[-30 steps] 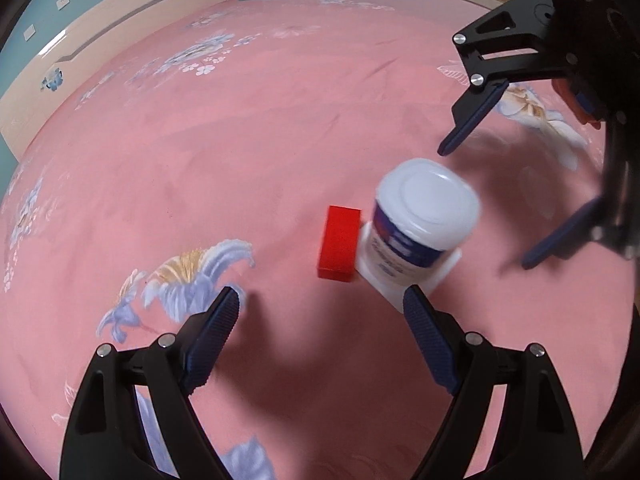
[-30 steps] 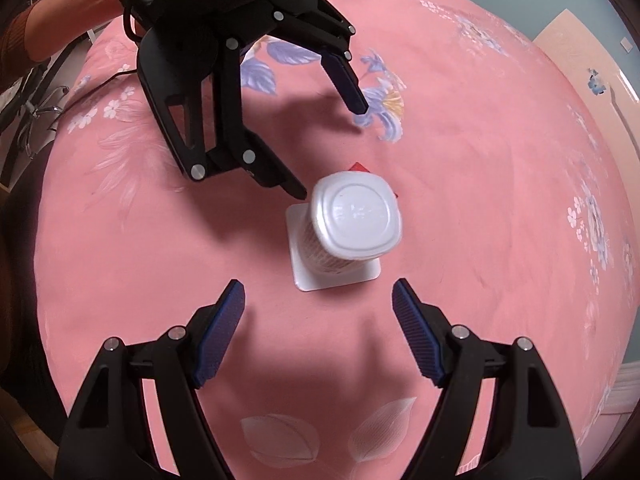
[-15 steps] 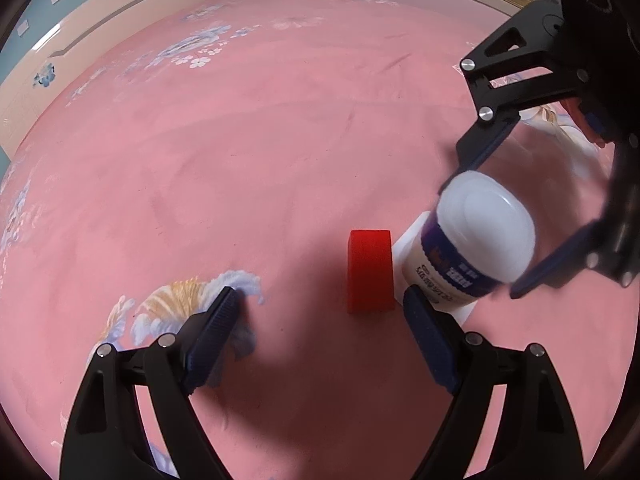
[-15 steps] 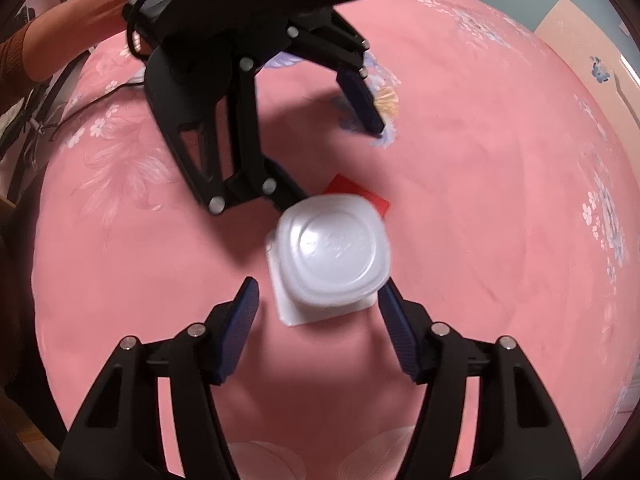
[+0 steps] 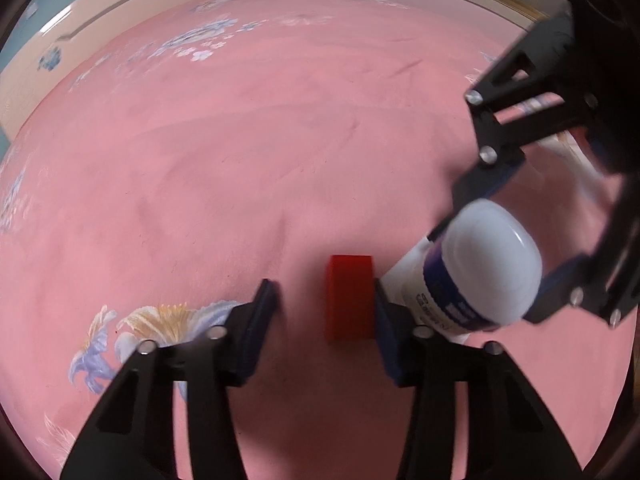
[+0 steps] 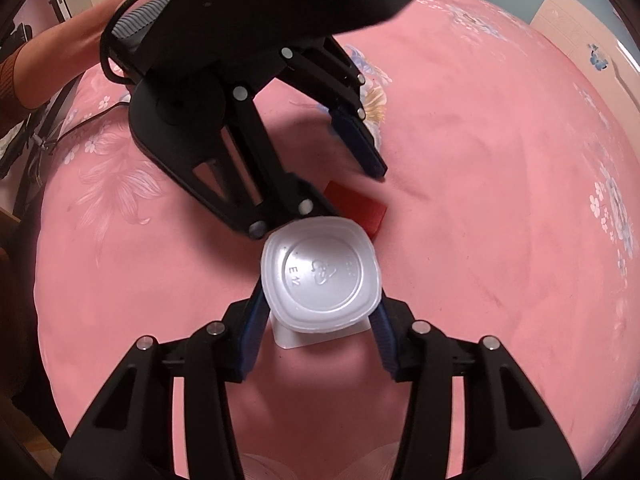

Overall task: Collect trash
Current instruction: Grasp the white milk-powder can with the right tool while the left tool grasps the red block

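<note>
- The right gripper [image 6: 318, 312] has its blue pads [image 6: 252, 328] pressed against both sides of a white plastic cup [image 6: 320, 276], so it is grasping the cup; from this side only the cup's embossed bottom shows.
- The cup stands upside down on the pink bedspread [image 6: 480, 220], its wide square rim against the cloth, in the middle part of the bed and well apart from the edges.
- In the left wrist view the same cup [image 5: 476, 276] shows a dark blue label band, with the right gripper [image 5: 496, 240] around it.
- The left gripper [image 5: 324, 312] is released, its fingers spread on either side of a red block [image 5: 348, 298]; the right-hand pad [image 5: 382, 320] looks to touch the block, while the other pad stands clear of it.
- The red block [image 6: 360, 208] lies flat on the bedspread just beside the cup, on its far side as the right wrist view has it.
- Beyond them the bedspread's blue and white flower print [image 5: 200, 44] runs toward the headboard [image 5: 100, 12] at the bed's far edge.
</note>
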Action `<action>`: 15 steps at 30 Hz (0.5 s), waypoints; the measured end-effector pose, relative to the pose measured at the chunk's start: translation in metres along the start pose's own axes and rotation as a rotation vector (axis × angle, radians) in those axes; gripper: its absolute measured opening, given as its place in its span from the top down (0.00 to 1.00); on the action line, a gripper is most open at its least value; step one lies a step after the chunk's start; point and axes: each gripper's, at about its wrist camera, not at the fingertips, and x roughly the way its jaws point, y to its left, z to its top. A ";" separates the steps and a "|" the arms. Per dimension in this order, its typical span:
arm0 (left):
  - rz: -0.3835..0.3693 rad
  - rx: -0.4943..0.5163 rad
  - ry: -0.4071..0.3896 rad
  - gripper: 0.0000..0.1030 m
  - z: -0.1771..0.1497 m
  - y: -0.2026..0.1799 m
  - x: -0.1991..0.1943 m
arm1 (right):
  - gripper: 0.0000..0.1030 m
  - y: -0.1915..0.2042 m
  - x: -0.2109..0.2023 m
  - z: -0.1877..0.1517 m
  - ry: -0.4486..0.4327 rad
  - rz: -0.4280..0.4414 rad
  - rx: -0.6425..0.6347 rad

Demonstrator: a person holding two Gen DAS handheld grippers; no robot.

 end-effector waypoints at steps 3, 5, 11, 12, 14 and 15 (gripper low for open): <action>-0.005 -0.006 0.009 0.71 -0.001 -0.002 0.000 | 0.53 -0.001 -0.001 0.000 -0.001 0.001 0.000; -0.017 -0.001 0.017 0.78 -0.001 -0.004 0.000 | 0.53 -0.001 -0.002 -0.001 0.003 0.000 -0.002; -0.018 0.012 0.037 0.78 -0.001 -0.006 -0.003 | 0.54 0.001 -0.004 0.002 0.017 -0.004 -0.003; -0.022 0.019 0.036 0.78 -0.003 -0.008 -0.006 | 0.54 0.002 -0.006 0.004 0.017 -0.002 -0.002; -0.017 0.027 0.042 0.78 -0.006 -0.011 -0.010 | 0.54 0.004 -0.010 0.005 0.017 -0.003 -0.003; -0.017 0.031 0.043 0.78 -0.007 -0.013 -0.012 | 0.54 0.004 -0.011 0.007 0.016 -0.004 -0.002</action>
